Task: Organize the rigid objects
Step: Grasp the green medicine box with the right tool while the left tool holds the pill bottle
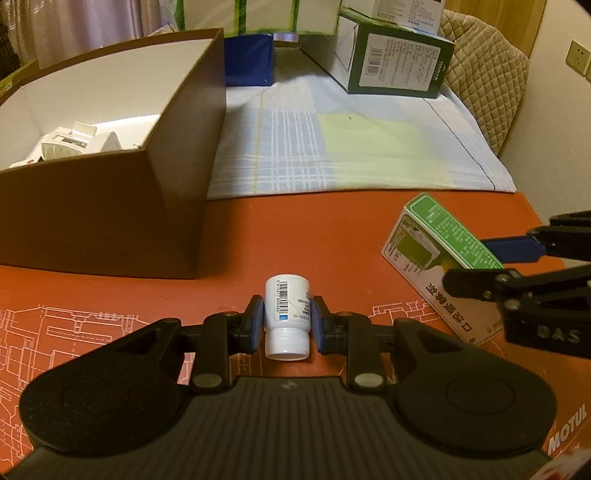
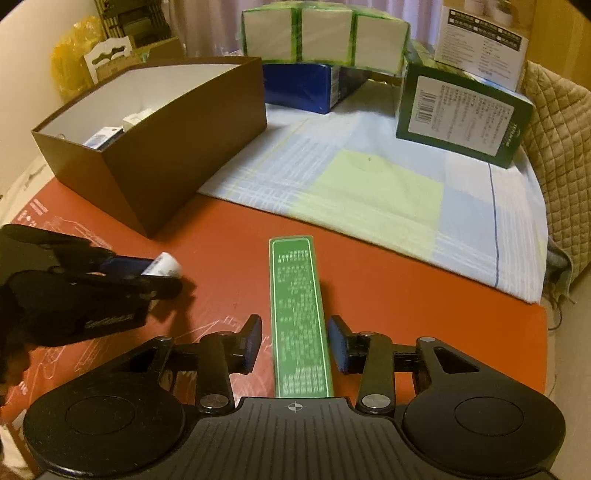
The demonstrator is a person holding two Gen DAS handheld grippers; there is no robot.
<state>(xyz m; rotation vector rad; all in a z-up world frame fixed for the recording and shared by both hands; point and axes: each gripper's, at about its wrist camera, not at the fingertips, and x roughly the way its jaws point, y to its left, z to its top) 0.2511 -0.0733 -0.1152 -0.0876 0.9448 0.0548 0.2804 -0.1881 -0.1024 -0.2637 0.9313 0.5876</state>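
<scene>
A small white pill bottle (image 1: 287,314) with a barcode label lies cap toward the camera between the blue pads of my left gripper (image 1: 287,321), which is shut on it just above the red mat (image 1: 314,236). From the right wrist view the same bottle (image 2: 168,264) pokes out of the left gripper (image 2: 155,273). A flat green and white carton (image 2: 299,314) stands on its narrow side between the fingers of my right gripper (image 2: 295,343). A gap shows on each side of it, so the pads are off it. The carton (image 1: 428,254) and right gripper (image 1: 487,266) sit at the right.
An open brown box (image 1: 110,206) with white packets inside stands at the left, also seen from the right wrist (image 2: 166,166). Behind lies a checked cloth (image 2: 369,184) with stacked cartons: green-white (image 2: 321,35), blue (image 2: 306,86), dark green (image 2: 461,114). A quilted cushion (image 2: 554,147) is at the right.
</scene>
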